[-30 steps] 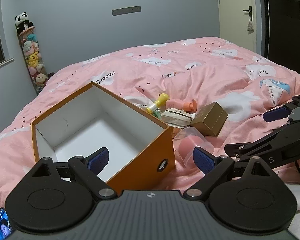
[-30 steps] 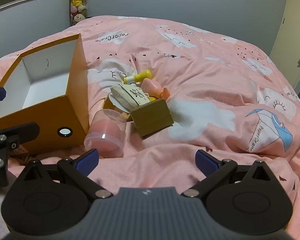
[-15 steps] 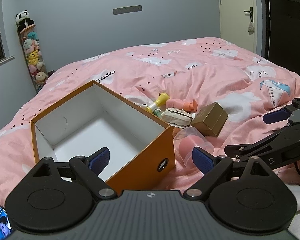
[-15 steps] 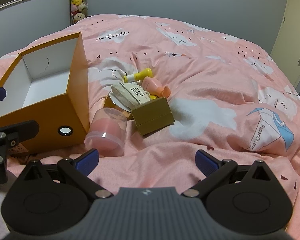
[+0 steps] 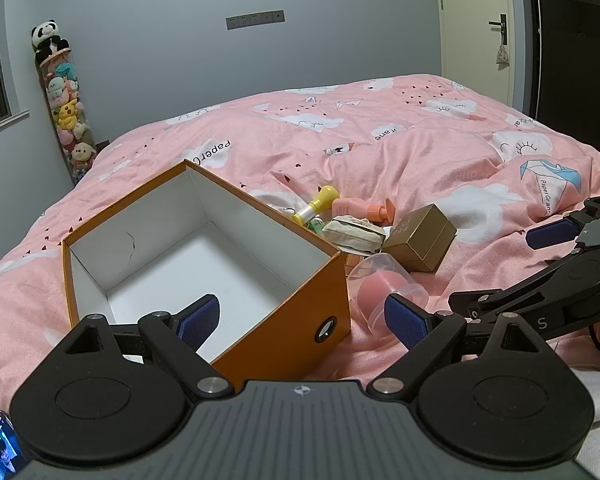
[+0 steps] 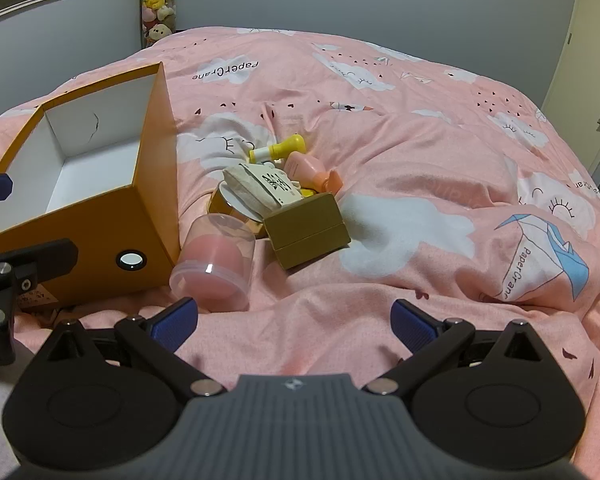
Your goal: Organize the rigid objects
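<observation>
An open orange box (image 5: 284, 332) with a white inside sits on the pink bed; it also shows at left in the right wrist view (image 6: 156, 184). Beside it lies a small pile: a clear jar with a pink sponge (image 5: 380, 292) (image 6: 216, 264), a gold box (image 5: 422, 238) (image 6: 306, 228), a beige pouch (image 5: 354, 232) (image 6: 260, 188), a pink bottle (image 5: 358, 210) (image 6: 308, 168) and a yellow-capped bottle (image 5: 316, 202) (image 6: 278, 150). My left gripper (image 5: 302, 318) is open and empty over the box's near corner. My right gripper (image 6: 294, 322) is open and empty, short of the jar.
The pink quilt (image 6: 420, 152) covers the whole bed in folds. A tall tube of plush toys (image 5: 66, 108) stands by the far wall. A door (image 5: 480, 28) is at the far right. A round gold tin (image 6: 224, 206) lies under the pouch.
Both grippers have drifted very slightly; the objects have not moved and nothing was taken hold of.
</observation>
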Demonstrator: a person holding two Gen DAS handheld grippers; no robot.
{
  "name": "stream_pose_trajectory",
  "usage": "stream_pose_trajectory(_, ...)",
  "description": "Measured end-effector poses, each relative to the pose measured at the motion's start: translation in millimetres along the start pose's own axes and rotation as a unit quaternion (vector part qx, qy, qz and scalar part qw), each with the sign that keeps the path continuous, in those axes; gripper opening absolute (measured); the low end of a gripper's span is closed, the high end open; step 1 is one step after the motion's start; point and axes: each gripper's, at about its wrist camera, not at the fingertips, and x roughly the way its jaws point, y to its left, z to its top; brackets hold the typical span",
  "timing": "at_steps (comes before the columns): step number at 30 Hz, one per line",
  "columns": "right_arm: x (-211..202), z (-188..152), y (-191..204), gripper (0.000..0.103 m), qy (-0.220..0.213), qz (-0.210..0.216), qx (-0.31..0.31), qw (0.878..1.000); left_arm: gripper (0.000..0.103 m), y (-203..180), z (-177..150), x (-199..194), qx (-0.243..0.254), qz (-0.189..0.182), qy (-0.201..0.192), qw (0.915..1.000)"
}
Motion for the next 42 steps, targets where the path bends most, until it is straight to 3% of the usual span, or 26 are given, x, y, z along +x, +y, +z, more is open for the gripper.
stream_pose_trajectory(42, 1.8, -0.4, -0.8, 0.101, 0.008, 0.005, 0.003, 1.000, 0.103, -0.2, -0.5, 0.2, 0.000, -0.001, 0.001, 1.0000)
